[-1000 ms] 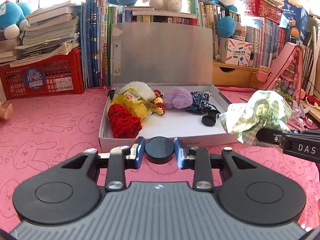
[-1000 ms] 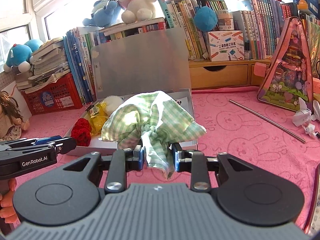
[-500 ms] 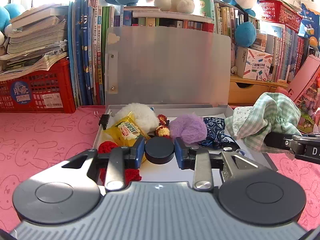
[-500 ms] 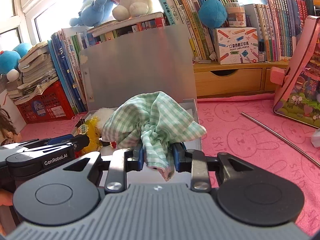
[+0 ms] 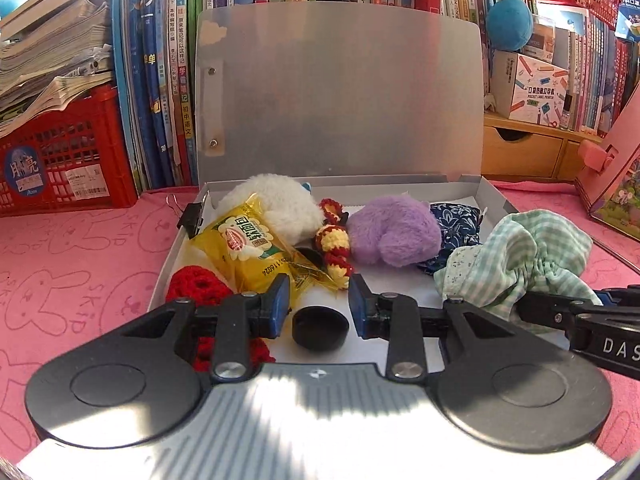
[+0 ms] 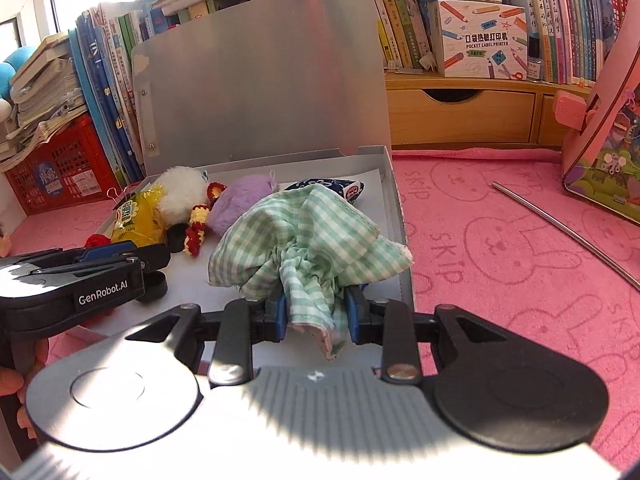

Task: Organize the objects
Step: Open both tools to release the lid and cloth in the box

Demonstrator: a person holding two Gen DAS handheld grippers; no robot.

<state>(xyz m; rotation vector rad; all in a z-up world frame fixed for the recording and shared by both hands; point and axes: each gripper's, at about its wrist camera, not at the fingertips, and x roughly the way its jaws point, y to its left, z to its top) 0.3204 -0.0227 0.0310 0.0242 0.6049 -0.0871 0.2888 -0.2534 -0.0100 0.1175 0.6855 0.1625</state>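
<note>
My left gripper [image 5: 319, 302] is nearly closed, with a black round cap [image 5: 320, 330] gripped between its blue pads, low over the front of the open box [image 5: 490, 200]. My right gripper [image 6: 314, 308] is closed as far as the fabric allows on a gathered fold of the green checked cloth [image 6: 304, 240]. The rest of the cloth bunches up ahead of the fingers, over the right front part of the box and near its right wall. Inside the box, on the left, a red crochet piece [image 5: 196, 284] lies nearest, with a yellow snack packet [image 5: 248, 248] partly over it. Behind them are a white plush [image 5: 276, 200], a red-and-yellow crochet piece [image 5: 332, 240], a purple plush [image 5: 392, 228] and a blue patterned pouch [image 5: 456, 220], close together in a row across the back. The grey lid [image 5: 340, 92] stands upright behind them. The box rests on a pink rabbit-print mat [image 5: 80, 260]. A metal rod [image 6: 560, 224] lies on the mat to the right, well apart from the box. Upright books [image 5: 160, 80] and a red crate [image 5: 60, 152] line the back.
</note>
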